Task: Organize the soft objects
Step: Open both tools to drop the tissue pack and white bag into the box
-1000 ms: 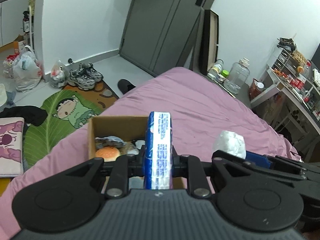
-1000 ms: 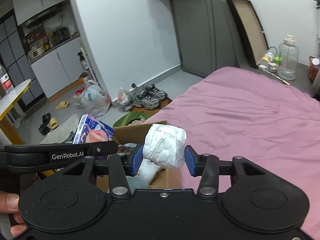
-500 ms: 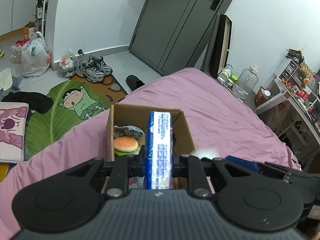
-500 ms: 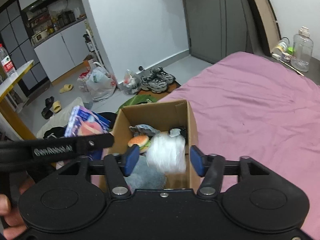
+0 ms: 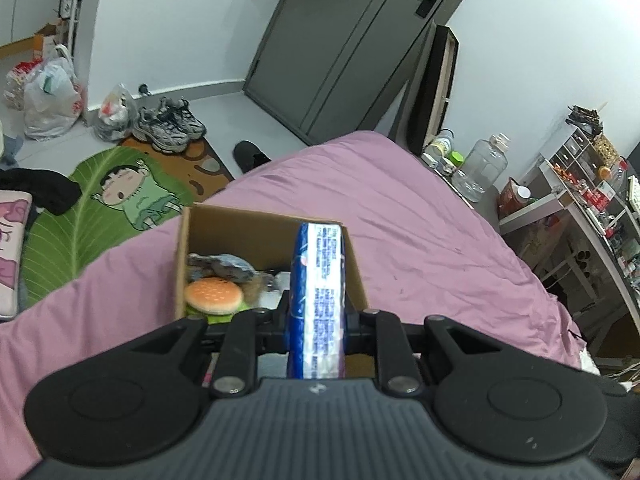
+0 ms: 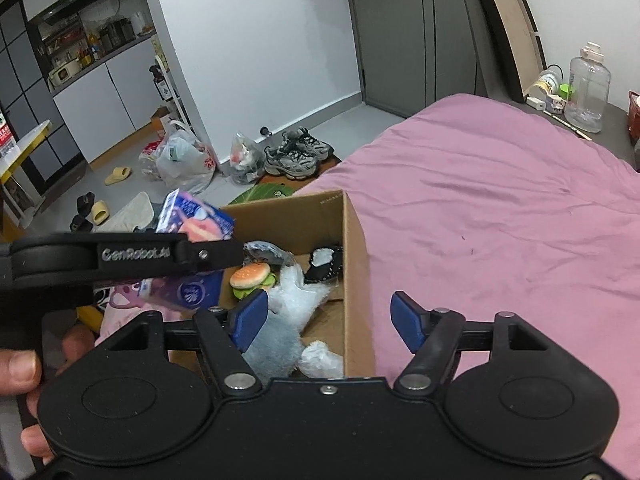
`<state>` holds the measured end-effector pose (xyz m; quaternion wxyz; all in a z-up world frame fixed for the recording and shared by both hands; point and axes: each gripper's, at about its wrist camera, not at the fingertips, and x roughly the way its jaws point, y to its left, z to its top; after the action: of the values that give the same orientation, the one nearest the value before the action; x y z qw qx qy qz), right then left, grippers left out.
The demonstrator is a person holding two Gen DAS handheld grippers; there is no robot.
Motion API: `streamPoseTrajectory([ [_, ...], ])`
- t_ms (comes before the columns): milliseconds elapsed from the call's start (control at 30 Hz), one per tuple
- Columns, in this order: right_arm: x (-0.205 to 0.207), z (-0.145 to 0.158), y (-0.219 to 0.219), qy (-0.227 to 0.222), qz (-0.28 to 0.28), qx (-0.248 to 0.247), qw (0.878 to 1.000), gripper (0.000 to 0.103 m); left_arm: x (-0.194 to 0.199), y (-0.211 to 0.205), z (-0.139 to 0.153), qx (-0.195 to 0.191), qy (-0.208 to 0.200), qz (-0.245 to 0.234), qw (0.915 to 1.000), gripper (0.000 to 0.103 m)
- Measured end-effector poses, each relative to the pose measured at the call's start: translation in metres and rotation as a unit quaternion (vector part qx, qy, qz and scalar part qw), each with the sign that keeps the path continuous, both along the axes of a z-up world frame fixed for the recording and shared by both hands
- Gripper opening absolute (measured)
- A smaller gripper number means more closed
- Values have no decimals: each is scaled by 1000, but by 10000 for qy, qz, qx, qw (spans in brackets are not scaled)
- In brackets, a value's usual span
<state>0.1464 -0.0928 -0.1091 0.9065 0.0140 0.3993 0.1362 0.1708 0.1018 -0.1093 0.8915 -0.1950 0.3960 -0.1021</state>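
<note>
You face a pink-sheeted bed (image 5: 420, 216), white walls (image 5: 168, 20), a grey door (image 5: 352, 40), a pale floor with sneakers (image 5: 168, 128) and a leaf-shaped mat (image 5: 80, 216).

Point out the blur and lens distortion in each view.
Left wrist view: fisheye bends the door and walls; the tissue pack in the left tongs looks soft. Right wrist view: the same curving at the edges; the box rim nearest the open right tongs is slightly blurred; lighting is even, without glare.

soft, even indoor light, faint shadows, strong fisheye bending at edges, slight blur up close.
</note>
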Motion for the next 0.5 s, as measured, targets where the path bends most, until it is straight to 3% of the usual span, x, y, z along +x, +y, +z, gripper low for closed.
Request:
streamPoseTrajectory([
  [333,4,-12,-12,197,-137,-184,9995,69,18,-17,-23,-421,271,-220,9985,21],
  [400,5,-12,-13,206,-144,-199,9995,70,19,-20,-25,-614,293,-424,9968,31],
  [467,5,-11,-12,190,-138,-196,9995,70,20,-19,-26,-641,318,-380,9967,54],
  [500,4,-11,-13,182,-138,-192,9996,71,19,-18,-25,-595,301,-298,9973,59],
])
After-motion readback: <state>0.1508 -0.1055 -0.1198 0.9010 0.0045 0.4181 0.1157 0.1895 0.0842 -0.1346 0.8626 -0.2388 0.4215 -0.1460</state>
